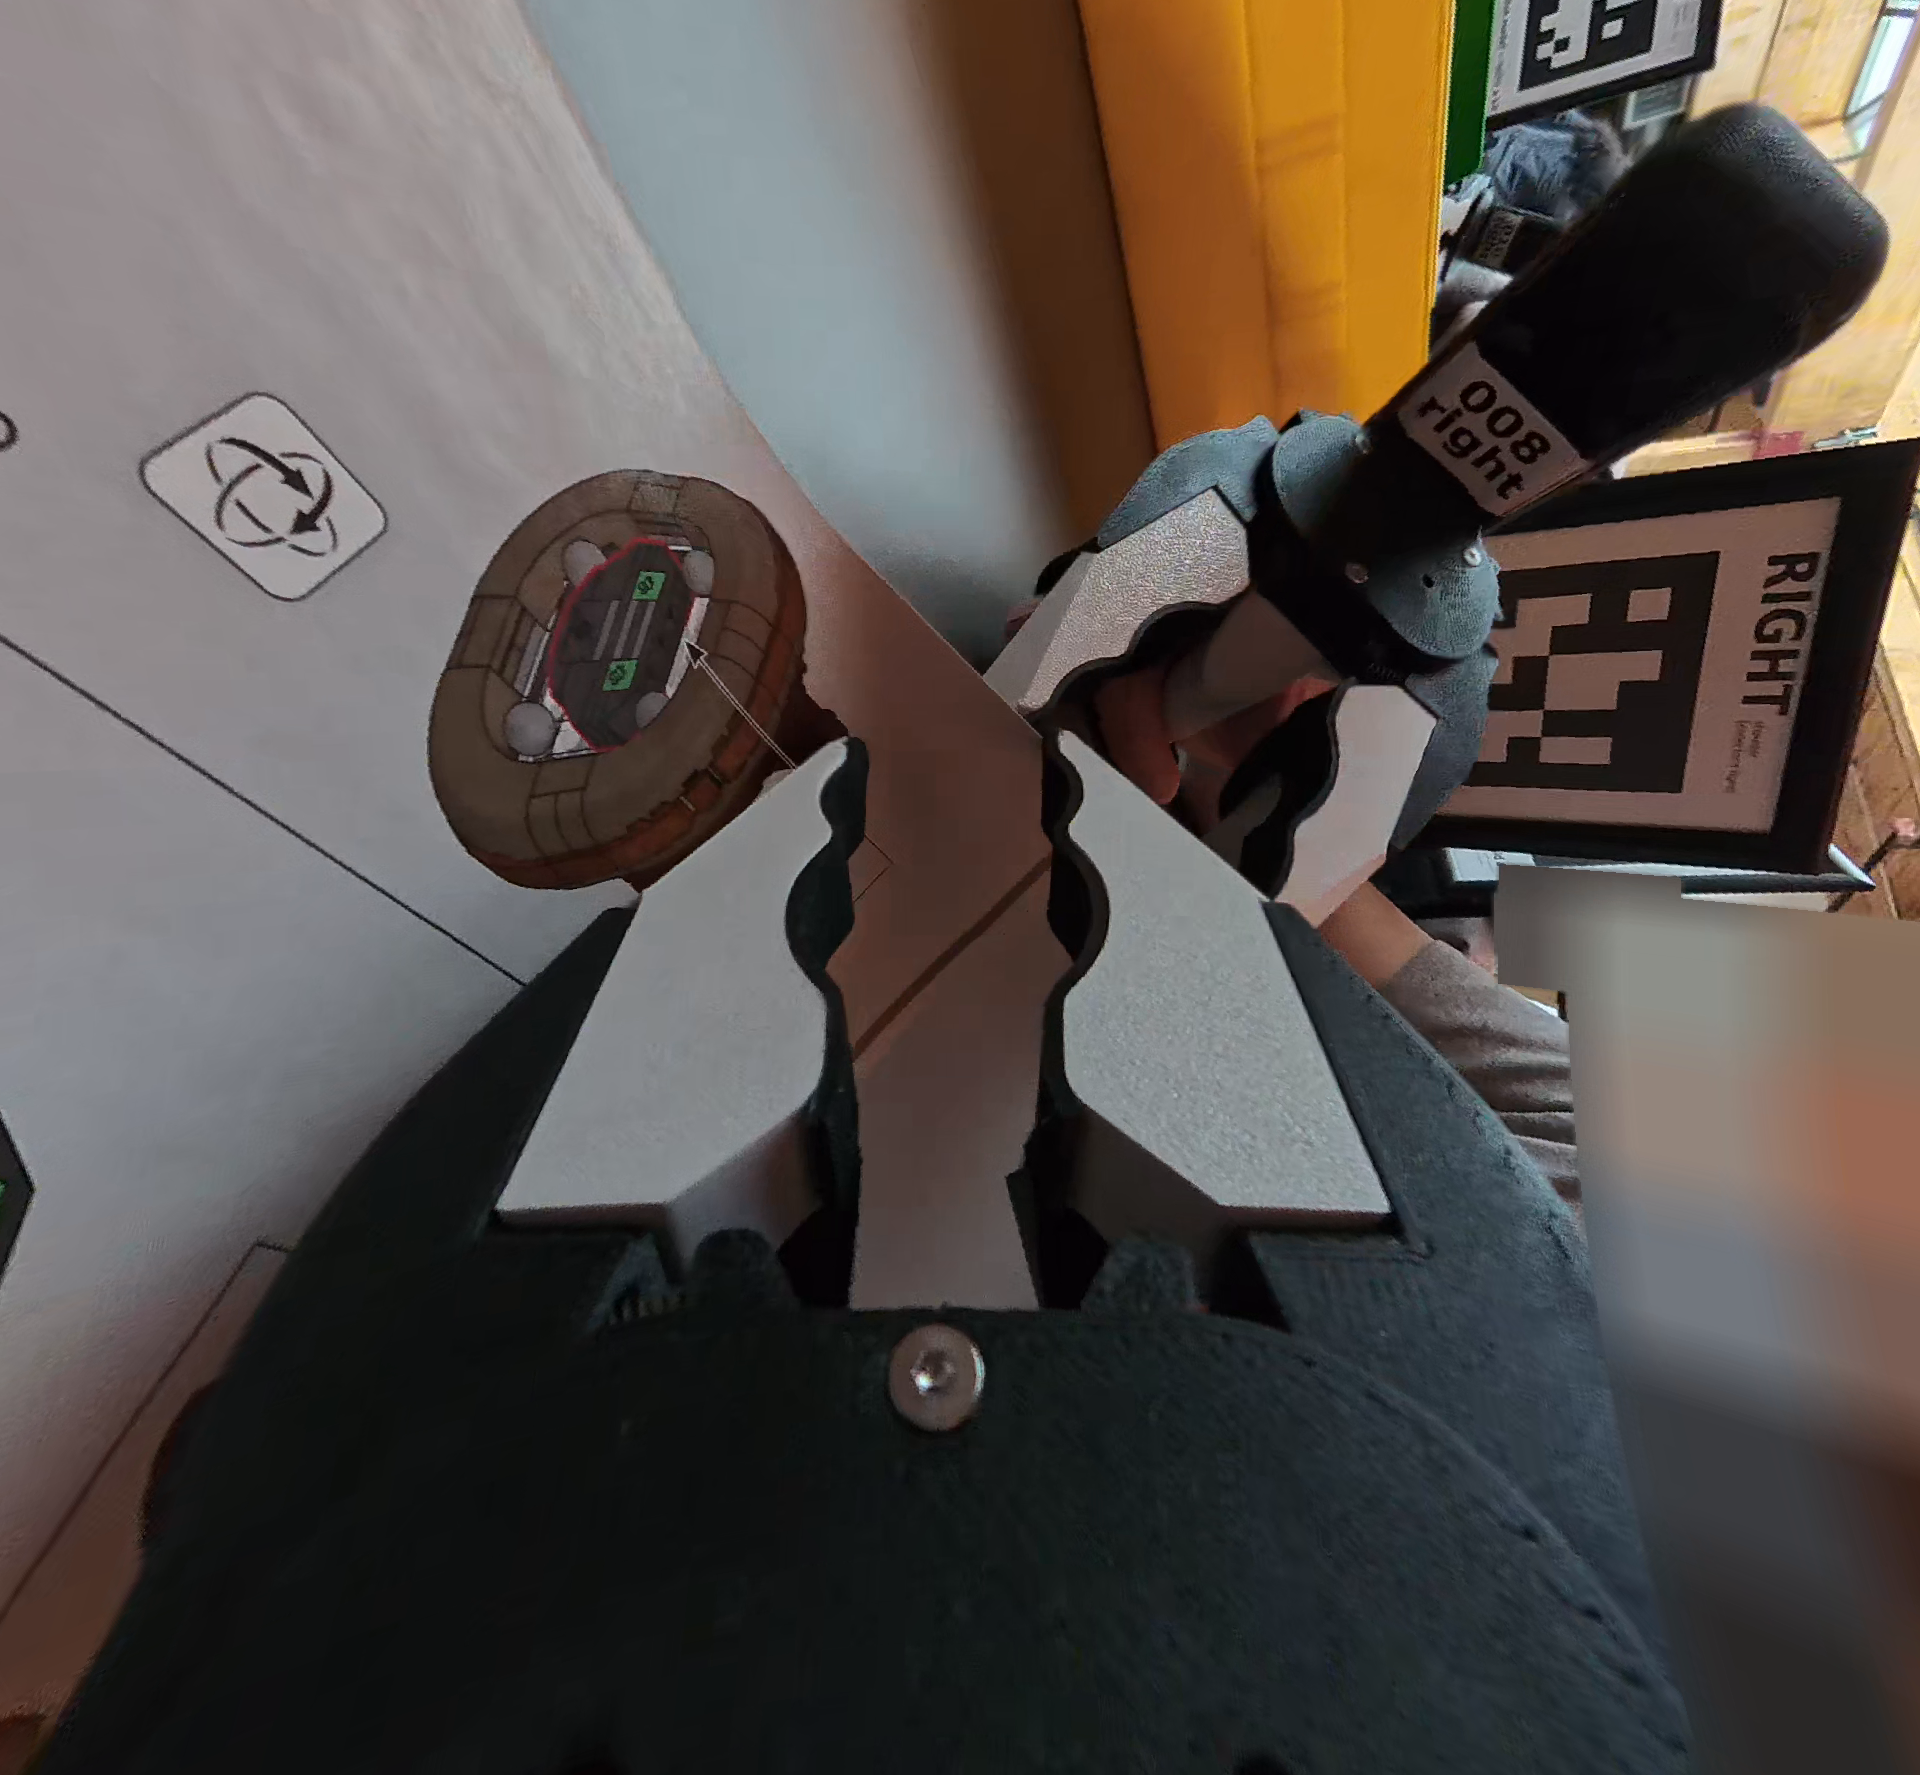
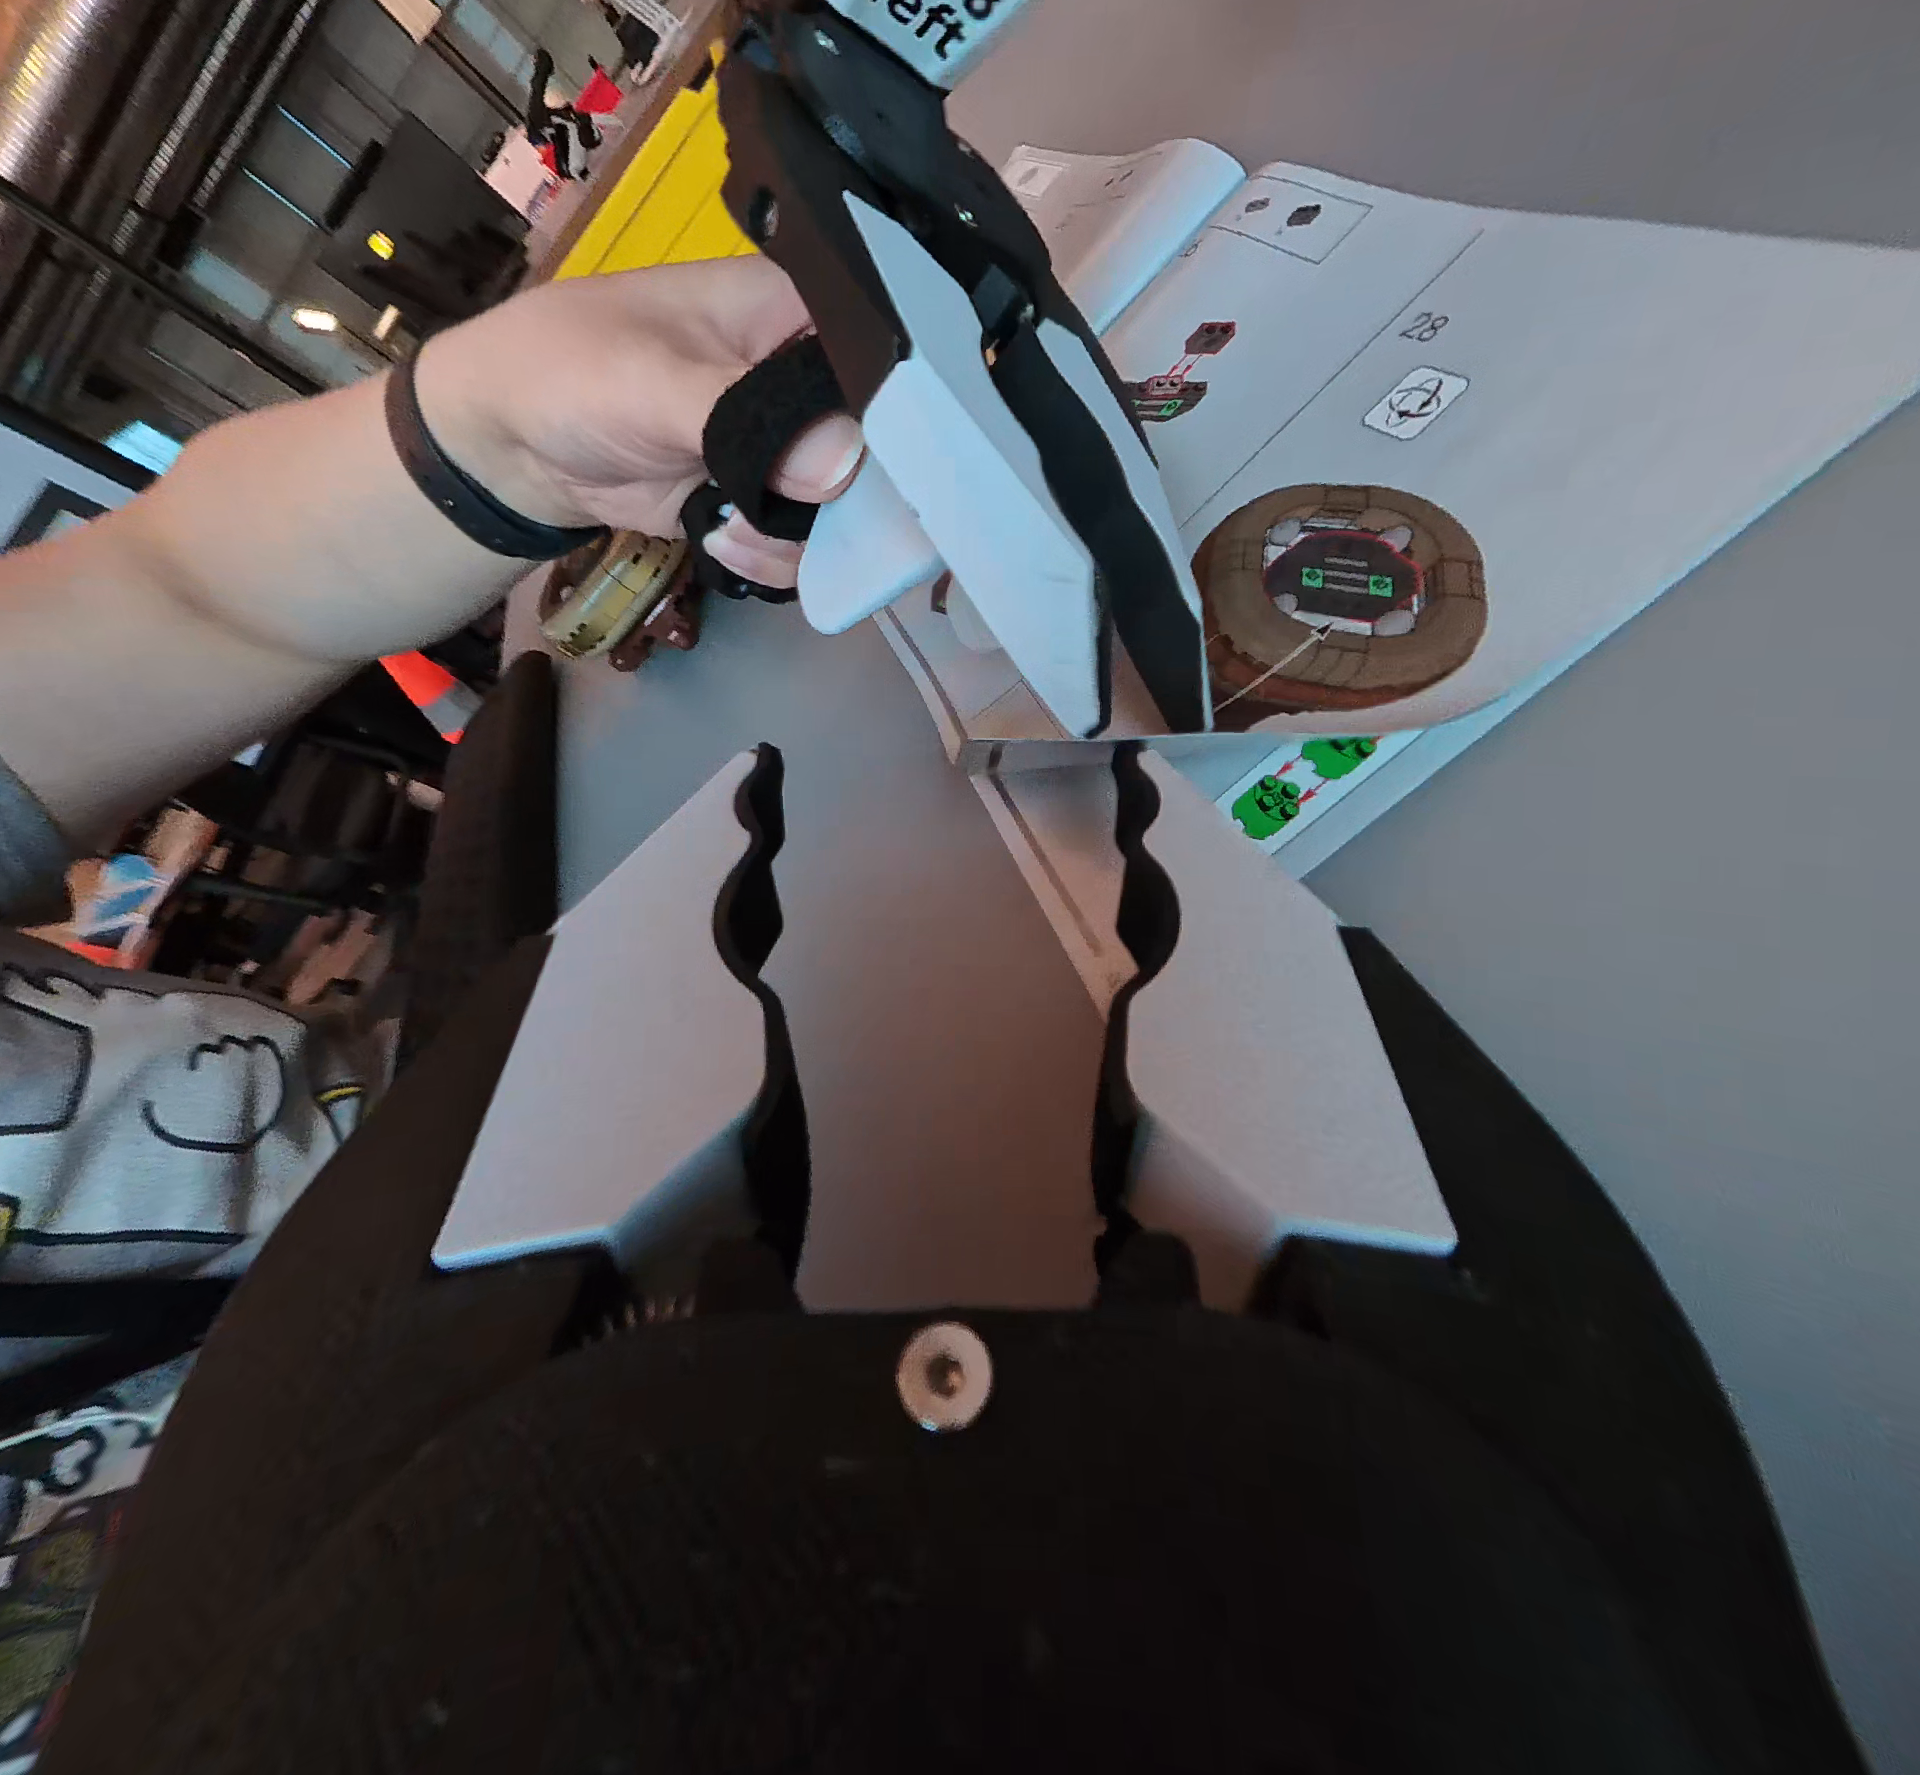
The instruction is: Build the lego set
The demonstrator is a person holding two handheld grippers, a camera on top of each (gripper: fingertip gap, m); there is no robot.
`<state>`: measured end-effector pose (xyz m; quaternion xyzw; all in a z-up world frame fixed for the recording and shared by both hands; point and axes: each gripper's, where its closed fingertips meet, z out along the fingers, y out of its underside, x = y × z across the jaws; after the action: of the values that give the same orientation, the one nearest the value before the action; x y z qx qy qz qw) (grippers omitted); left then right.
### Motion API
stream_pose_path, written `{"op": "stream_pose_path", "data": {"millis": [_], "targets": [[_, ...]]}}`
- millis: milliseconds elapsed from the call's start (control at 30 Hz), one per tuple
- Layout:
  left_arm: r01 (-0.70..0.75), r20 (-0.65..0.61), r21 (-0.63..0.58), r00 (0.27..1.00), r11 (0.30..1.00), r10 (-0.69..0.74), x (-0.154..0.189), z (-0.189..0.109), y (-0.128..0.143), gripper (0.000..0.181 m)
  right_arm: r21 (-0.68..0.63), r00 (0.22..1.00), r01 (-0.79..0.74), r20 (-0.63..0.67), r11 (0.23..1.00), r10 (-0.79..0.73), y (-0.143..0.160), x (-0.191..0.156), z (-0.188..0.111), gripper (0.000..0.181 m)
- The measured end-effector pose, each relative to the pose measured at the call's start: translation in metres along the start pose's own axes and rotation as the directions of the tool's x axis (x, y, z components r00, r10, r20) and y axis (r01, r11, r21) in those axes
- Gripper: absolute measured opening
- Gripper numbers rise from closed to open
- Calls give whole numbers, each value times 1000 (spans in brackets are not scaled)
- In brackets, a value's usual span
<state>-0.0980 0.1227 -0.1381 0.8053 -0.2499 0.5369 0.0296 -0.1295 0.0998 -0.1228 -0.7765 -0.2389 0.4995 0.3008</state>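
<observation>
The open instruction booklet (image 1: 312, 219) lies on the grey table (image 2: 1662, 998), showing a step picture of a round brown build (image 1: 613, 676). My left gripper (image 1: 954, 754) has its jaws a little apart with nothing between them; its tips rest against the lifted page's near corner. It also shows in the right wrist view (image 2: 1143, 717), held by a person's hand (image 2: 582, 416). My right gripper (image 2: 945, 759) is open and empty, just short of that page corner, and shows in the left wrist view (image 1: 1153, 759). A round tan and brown lego model (image 2: 613, 603) sits on the table behind the hand.
A yellow panel (image 1: 1247, 167) runs along the table's far edge. Framed black-and-white marker boards (image 1: 1621, 676) stand beyond it. The page below the lifted one (image 2: 1299, 790) shows green bricks. A printed grey cloth (image 2: 156, 1123) lies at the left.
</observation>
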Motion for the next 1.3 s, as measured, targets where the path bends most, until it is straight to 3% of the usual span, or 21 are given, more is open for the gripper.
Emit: {"op": "stream_pose_path", "data": {"millis": [200,500,733,1033,1300], "targets": [[5,-45,-4,999,1000,-6,3,1,0,37,-37,997,63,-43,997,-64,6,3,3,66],[-81,67,-74,994,994,86,0,4,4,35,-70,993,93,-60,993,-97,11,5,5,68],[-36,30,-43,999,998,38,-3,3,3,25,-75,994,90,-60,993,-95,12,6,5,68],[-32,39,-46,999,998,34,-3,3,5,35,-92,988,129,-73,987,-136,14,6,6,69],[-23,21,-50,999,998,24,-1,5,5,28,-96,987,134,-76,986,-141,14,6,7,69]]}}
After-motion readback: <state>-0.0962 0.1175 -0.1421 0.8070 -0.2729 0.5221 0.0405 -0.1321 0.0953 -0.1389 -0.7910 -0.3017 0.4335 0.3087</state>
